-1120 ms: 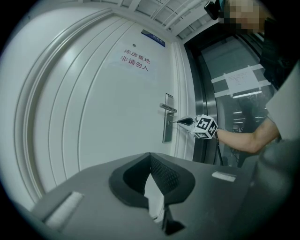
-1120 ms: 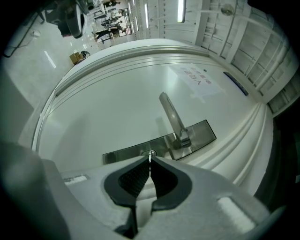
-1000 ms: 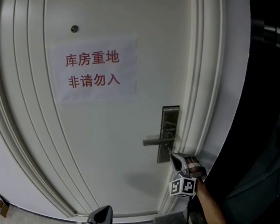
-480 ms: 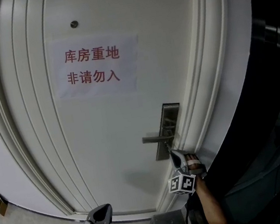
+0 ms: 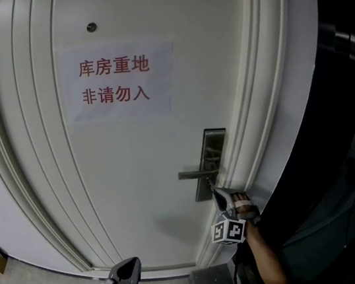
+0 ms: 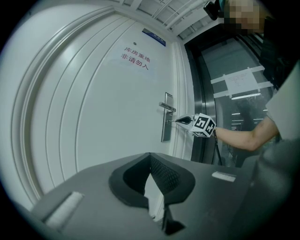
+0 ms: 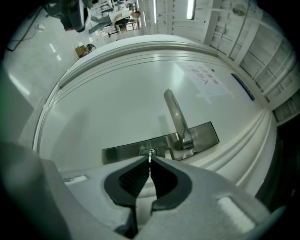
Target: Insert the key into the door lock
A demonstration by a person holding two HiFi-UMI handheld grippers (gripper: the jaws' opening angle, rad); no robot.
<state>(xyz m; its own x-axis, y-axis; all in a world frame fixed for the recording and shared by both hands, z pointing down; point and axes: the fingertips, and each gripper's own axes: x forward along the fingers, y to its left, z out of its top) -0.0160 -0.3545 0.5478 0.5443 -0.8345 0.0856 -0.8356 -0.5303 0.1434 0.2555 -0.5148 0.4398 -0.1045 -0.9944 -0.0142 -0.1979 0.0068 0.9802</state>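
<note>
lever handle (image 5: 194,174): sticks out from lock plate (image 5: 212,156) toward the left, just above right gripper (image 5: 221,198); blocks the way in from above.
door frame moulding (image 5: 249,106): raised ribs just right of plate; tight on that side, right gripper close beside it.
keyhole (image 7: 149,153): key (image 7: 149,159) tip at it, pinched in right jaws; depth unclear.
door face (image 5: 136,178): flat, bare left of plate; open passage from left and below.
left gripper (image 5: 126,271): low, well apart from lock, not in the way.
</note>
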